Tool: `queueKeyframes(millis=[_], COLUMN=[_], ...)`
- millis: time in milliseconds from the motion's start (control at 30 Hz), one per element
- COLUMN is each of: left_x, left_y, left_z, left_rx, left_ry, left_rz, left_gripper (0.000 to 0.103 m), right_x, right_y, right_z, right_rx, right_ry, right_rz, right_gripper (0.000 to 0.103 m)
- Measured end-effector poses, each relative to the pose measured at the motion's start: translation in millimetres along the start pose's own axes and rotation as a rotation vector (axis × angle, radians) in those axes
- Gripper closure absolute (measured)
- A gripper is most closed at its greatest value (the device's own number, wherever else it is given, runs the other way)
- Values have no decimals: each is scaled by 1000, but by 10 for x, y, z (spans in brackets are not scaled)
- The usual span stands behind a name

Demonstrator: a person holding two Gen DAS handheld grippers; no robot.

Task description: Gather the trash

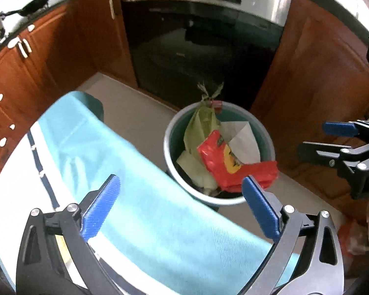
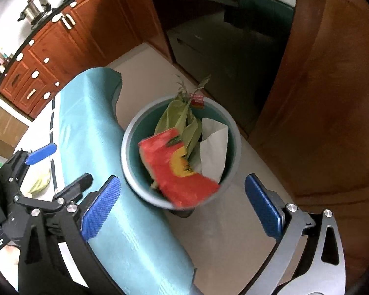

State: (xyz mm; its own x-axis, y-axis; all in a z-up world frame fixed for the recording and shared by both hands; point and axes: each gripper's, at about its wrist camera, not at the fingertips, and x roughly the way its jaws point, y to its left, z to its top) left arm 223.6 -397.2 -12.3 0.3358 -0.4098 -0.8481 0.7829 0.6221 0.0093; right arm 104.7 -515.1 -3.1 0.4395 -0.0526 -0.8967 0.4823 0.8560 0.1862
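Note:
A round grey bin (image 1: 167, 142) with a teal inside stands on the floor beside the table. A red and yellow wrapper (image 1: 223, 164) lies blurred across its top, over green leaves (image 1: 201, 123) and white paper (image 1: 243, 140). My left gripper (image 1: 180, 209) hangs open above the table edge and the bin, nothing between its blue pads. My right gripper (image 1: 329, 139) is open too, off to the right. In the right wrist view my right gripper (image 2: 182, 206) is open over the bin (image 2: 125, 150) and the wrapper (image 2: 177, 172). My left gripper (image 2: 59, 168) is open at the left.
A teal cloth (image 1: 115, 162) drapes over the white table's edge next to the bin. A green scrap (image 2: 40, 183) lies on the table. A dark oven (image 1: 199, 49) and wooden cabinets (image 1: 315, 78) stand behind. An orange bag (image 1: 354, 238) lies on the floor at the right.

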Motion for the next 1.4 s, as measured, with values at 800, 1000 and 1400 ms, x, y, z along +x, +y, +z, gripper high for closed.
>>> queueKeyframes(millis=[800,1000,1400], left_x=[-749,-719,-695], left_y=[16,29,94], left_z=[-770,-835,-859], left_rx=[-57,-55,-64], left_ry=[-15,-5,7], left_rz=[28,47,70], left_gripper=[4,4,4], right_x=[-458,-358,-310], right_y=[239,300,351], right_z=[-901,-995,-980], right_rx=[-46,-58,-65], right_ry=[3,36,51], right_rz=[-137,-142,-138], right_gripper=[6,6,6])
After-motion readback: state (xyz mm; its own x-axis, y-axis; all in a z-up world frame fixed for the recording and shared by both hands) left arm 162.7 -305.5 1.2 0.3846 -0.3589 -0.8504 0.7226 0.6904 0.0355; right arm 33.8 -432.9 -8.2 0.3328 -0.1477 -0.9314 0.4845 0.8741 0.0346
